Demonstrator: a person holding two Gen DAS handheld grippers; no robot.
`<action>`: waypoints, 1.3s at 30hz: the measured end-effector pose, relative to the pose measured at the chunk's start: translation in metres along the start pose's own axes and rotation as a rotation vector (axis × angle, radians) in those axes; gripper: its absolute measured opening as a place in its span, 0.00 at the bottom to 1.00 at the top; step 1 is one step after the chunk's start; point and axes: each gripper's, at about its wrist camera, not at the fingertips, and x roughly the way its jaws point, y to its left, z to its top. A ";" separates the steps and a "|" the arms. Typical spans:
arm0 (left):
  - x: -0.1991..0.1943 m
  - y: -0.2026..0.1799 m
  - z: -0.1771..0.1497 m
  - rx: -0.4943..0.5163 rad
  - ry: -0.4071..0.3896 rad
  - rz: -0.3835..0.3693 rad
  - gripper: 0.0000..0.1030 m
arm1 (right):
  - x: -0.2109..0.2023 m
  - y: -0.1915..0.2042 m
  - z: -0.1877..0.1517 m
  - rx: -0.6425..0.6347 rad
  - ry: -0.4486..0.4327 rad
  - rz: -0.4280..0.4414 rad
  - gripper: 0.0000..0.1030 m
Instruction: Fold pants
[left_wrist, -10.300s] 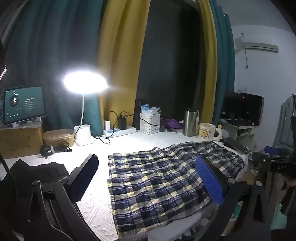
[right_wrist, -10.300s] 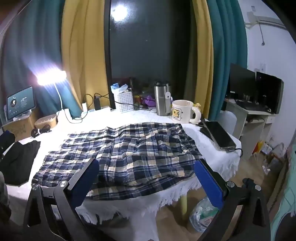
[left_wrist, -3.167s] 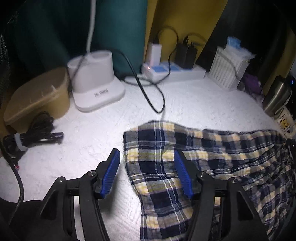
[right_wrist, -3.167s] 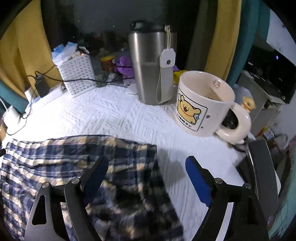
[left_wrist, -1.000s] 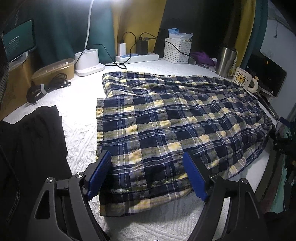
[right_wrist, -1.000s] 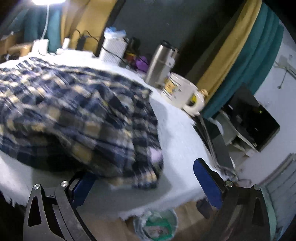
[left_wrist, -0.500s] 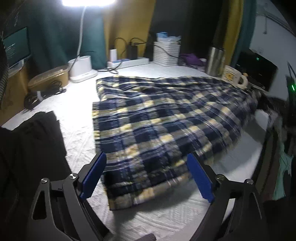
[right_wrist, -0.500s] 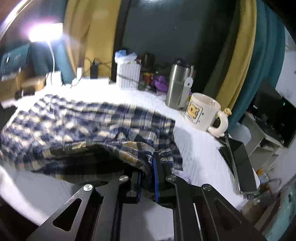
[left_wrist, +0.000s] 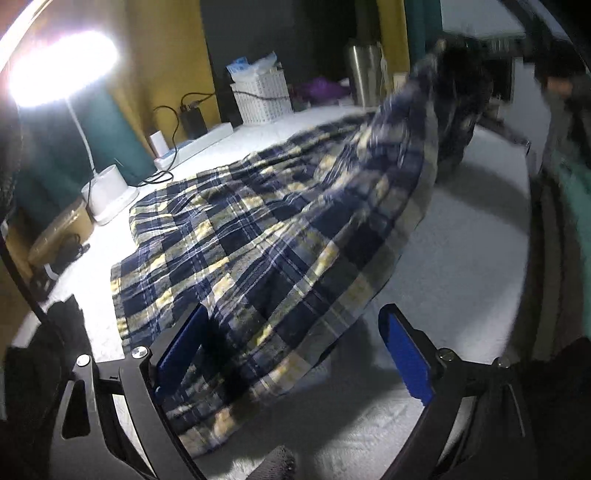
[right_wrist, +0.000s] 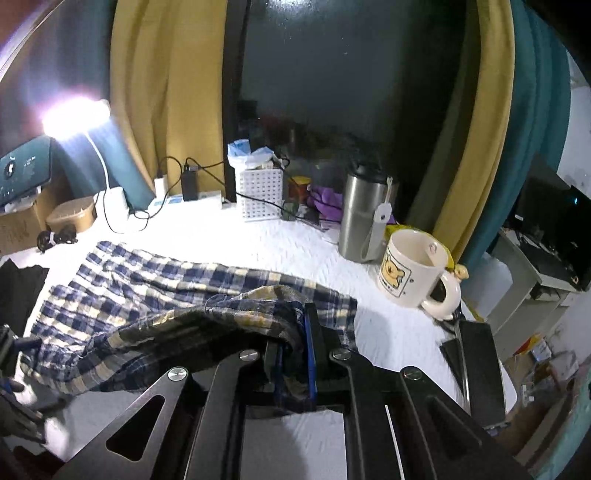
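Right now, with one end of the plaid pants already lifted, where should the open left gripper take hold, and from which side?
Probably the near bottom corner of the plaid pants, coming in from the front table edge. That hem lies flat between the open left gripper fingers, while the right gripper is shut on the far end and holds it raised.

One pants (left_wrist: 280, 236), one mug (right_wrist: 410, 269) — one tumbler (right_wrist: 364, 218).

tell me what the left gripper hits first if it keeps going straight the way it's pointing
Most likely the plaid pants: the open left gripper aims down at their near edge, cloth lying between its fingers. Depth is hard to judge here.
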 end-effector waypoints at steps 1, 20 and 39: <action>0.002 0.000 0.001 0.003 0.008 0.010 0.90 | 0.000 -0.001 0.002 0.002 -0.002 0.004 0.09; 0.002 0.096 0.015 -0.255 -0.009 -0.045 0.17 | 0.020 -0.008 -0.019 0.048 0.061 0.076 0.09; -0.002 0.083 0.011 -0.162 -0.004 -0.018 0.04 | 0.039 -0.001 -0.089 -0.098 0.109 0.014 1.00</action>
